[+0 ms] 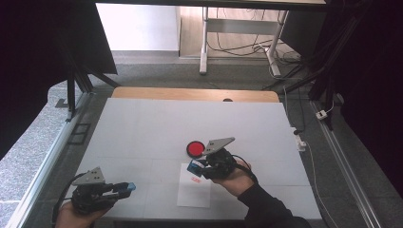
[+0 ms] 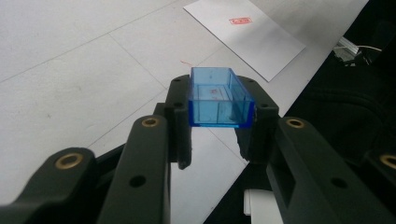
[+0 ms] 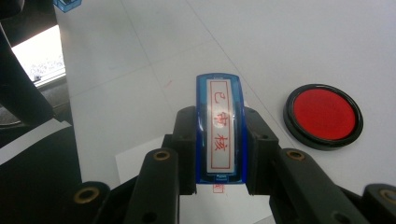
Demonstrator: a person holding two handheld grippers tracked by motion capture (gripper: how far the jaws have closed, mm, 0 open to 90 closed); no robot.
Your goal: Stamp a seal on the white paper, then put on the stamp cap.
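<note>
High view first: the left gripper (image 1: 124, 188) sits near the bottom left corner of the white table (image 1: 142, 123), clamped on a small clear blue cap (image 1: 129, 186) that pokes out past its tips. The right gripper (image 1: 196, 167) is over near the middle, closed on a blue stamp (image 1: 194, 166), hovering right above the top edge of a white sheet of paper (image 1: 195, 192). There's a red mark printed on that sheet just under the stamp. A round red ink pad (image 1: 195, 148) in a black rim sits just beside the right gripper, on the far side of it. The two grippers are well apart.

Left gripper view: both black jaws squeeze the blue cap (image 2: 219, 98) from either side, its open hollow side facing up, so you can see into it. Further off lies the paper (image 2: 245, 35) with the red stamped mark (image 2: 240, 20).

Right gripper view: jaws are tight on the stamp (image 3: 219, 128), held lengthwise, and its label with red characters faces the camera. The ink pad (image 3: 323, 115) lies to the right on the table, not touching anything. The paper (image 3: 140, 163) peeks out below the jaws.
</note>
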